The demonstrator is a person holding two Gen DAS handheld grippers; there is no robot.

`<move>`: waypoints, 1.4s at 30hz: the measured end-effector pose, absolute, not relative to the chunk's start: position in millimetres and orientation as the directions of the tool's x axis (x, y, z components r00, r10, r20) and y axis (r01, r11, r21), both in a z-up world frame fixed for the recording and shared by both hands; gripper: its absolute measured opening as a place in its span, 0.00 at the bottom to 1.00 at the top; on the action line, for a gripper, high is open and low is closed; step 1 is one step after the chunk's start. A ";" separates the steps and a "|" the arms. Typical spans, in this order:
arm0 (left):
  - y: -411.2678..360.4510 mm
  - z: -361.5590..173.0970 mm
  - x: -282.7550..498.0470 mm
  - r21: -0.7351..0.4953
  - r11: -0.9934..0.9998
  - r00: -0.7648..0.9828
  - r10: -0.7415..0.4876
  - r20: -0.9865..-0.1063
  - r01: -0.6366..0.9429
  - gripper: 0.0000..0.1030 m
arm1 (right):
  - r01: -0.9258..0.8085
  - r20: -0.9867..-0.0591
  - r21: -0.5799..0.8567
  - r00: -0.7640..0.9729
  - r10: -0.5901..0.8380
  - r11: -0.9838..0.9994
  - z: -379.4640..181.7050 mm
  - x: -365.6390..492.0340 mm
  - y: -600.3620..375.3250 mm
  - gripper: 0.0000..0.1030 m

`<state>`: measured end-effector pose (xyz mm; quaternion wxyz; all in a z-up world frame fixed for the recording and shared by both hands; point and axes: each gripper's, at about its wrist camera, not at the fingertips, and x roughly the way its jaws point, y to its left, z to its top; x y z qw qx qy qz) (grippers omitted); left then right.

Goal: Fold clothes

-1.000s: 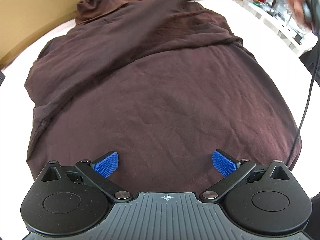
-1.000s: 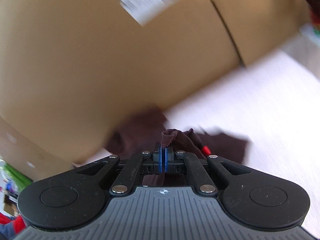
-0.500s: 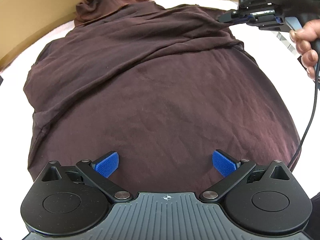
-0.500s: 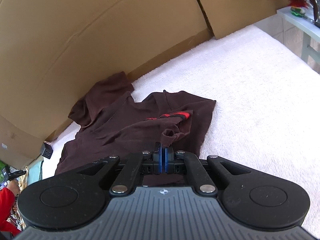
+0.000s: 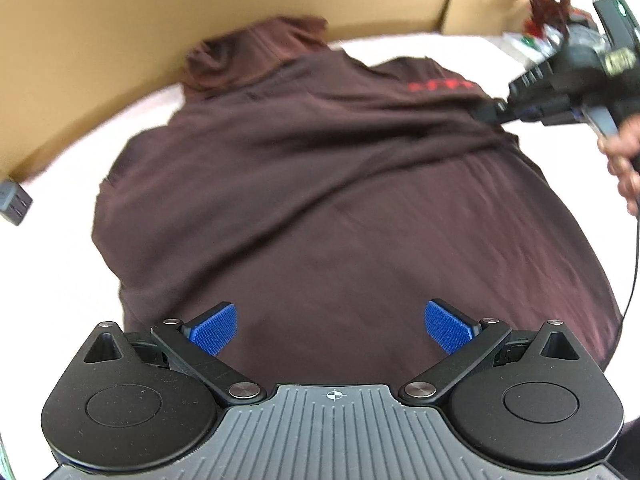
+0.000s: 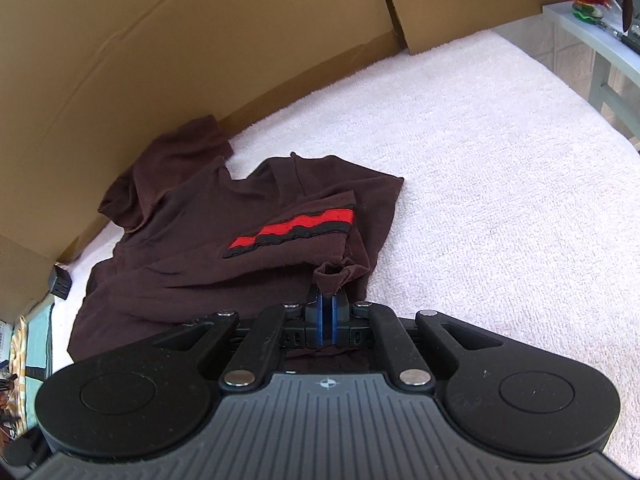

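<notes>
We record the left tongs (image 5: 331, 326) spread wide, its 2 blue pads (image 5: 213, 328) well apart and holding nothing. Both pads sit over the near hem area of the dark brown shirt (image 5: 320, 200), which lies spread ahead of these tongs; whether the pads touch the cloth we cannot tell. Far to the left of these tongs, a small grey block (image 5: 14, 202) rests on the white towelling surface (image 5: 60, 240), close to the brown cardboard wall (image 5: 120, 40) that runs behind the shirt. Ahead and to the right, in the left wrist view, we note the right tongs (image 5: 490, 114) gripping a fold at the shirt's right side, with a hand (image 5: 624, 164) on its handle and a black cable (image 5: 636, 264) hanging below. That view is somewhat blurred.

In the right wrist view, we find the right tongs (image 6: 327, 318) pressed nearly together on a small bunch of brown cloth that pokes up between the pads. The shirt (image 6: 180, 248) extends ahead and to the left of these tongs, with a red and black stripe (image 6: 292, 232) on a folded-over sleeve just ahead. To the right, the towelling surface (image 6: 480, 200) lies bare, and a pale shelf (image 6: 592, 36) stands at the far right edge.
</notes>
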<state>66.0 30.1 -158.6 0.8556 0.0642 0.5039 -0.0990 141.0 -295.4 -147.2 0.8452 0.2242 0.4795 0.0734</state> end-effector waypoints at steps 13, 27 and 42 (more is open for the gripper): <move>41.8 -162.3 104.3 0.125 0.931 0.545 -0.088 -0.834 0.342 1.00 | 0.130 -0.783 0.436 0.543 0.304 0.891 -133.2 135.3 -307.0 0.22; 33.5 -172.5 127.9 0.065 0.905 0.494 -0.168 -0.853 0.420 0.52 | 0.181 -0.733 0.532 0.588 0.342 0.827 -123.7 137.3 -329.6 0.23; 44.9 -177.1 126.2 -0.002 0.887 0.443 -0.233 -0.865 0.462 0.53 | 0.220 -0.767 0.524 0.541 0.344 0.823 -141.8 181.8 -320.0 0.32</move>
